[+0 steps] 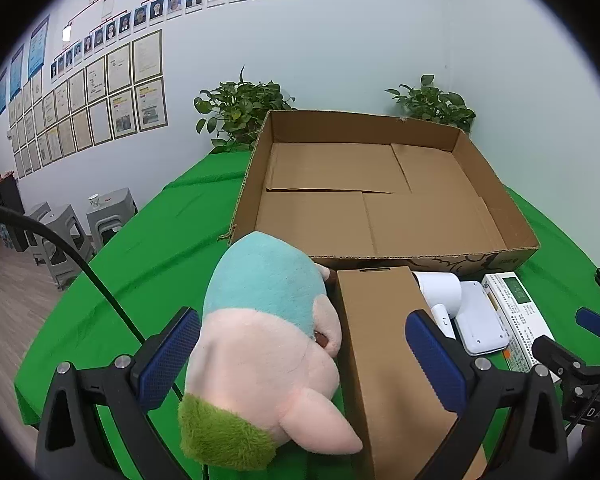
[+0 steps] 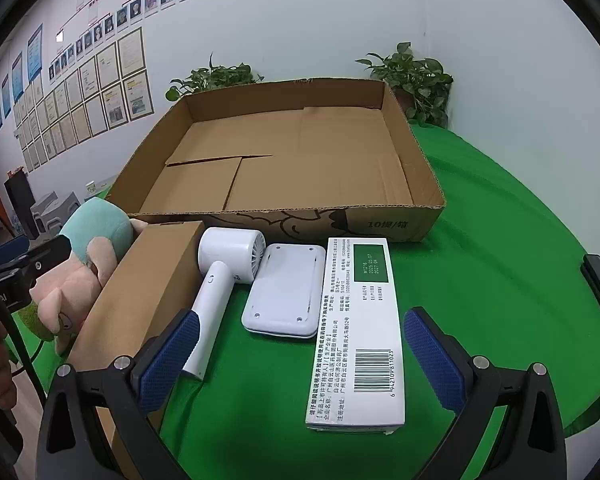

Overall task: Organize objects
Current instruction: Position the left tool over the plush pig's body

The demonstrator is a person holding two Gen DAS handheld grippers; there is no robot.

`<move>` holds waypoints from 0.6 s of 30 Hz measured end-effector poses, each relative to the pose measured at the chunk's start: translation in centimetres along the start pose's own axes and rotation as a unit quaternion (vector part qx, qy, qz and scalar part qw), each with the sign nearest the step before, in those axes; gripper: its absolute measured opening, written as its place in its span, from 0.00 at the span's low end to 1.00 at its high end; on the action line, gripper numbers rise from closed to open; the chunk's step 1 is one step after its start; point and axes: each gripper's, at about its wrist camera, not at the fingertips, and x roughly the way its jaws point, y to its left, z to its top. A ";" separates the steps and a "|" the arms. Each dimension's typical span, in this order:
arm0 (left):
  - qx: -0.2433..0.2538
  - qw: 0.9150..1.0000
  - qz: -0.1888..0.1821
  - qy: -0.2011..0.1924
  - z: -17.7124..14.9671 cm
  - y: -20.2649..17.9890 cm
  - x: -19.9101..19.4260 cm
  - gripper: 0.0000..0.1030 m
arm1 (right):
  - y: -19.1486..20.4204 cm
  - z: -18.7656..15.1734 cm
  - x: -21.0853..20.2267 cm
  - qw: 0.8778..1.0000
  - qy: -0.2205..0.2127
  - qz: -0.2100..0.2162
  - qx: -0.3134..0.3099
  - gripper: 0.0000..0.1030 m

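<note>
A large open cardboard tray stands empty at the back of the green table. In front of it lie in a row a plush toy, a long brown carton, a white hair dryer, a flat white device and a white medicine box. My left gripper is open, its fingers either side of the plush toy and the carton. My right gripper is open above the medicine box's near end.
Two potted plants stand behind the tray against the wall. Grey stools stand on the floor to the left. The table's green cloth stretches to the right of the objects. A black cable runs at the left.
</note>
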 end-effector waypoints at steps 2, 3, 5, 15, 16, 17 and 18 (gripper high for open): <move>0.001 1.000 0.001 0.000 0.1 0.0 0.0 0.99 | -0.1 0.0 0.1 1.000 -0.001 0.000 0.000 1.00; 0.001 1.000 0.003 -0.001 0.1 -0.1 0.1 0.99 | -0.1 0.0 0.1 1.000 -0.001 0.000 0.002 1.00; -0.001 1.000 0.006 -0.001 0.1 0.0 0.1 0.99 | -0.2 -0.1 0.3 1.000 0.000 0.002 0.004 1.00; 0.001 1.000 0.000 0.004 0.3 0.0 0.7 0.99 | -0.2 0.2 1.2 1.000 0.003 0.009 0.001 1.00; 0.002 1.000 0.000 0.004 0.4 0.0 0.8 0.99 | -0.3 0.2 1.3 1.000 0.005 0.009 0.004 1.00; 0.001 1.000 -0.001 0.004 0.3 0.0 0.9 0.99 | -0.4 0.2 1.4 1.000 0.006 0.010 0.005 1.00; 0.001 1.000 -0.002 0.006 0.3 0.0 1.0 0.99 | -0.4 0.2 1.6 1.000 0.008 0.010 0.005 1.00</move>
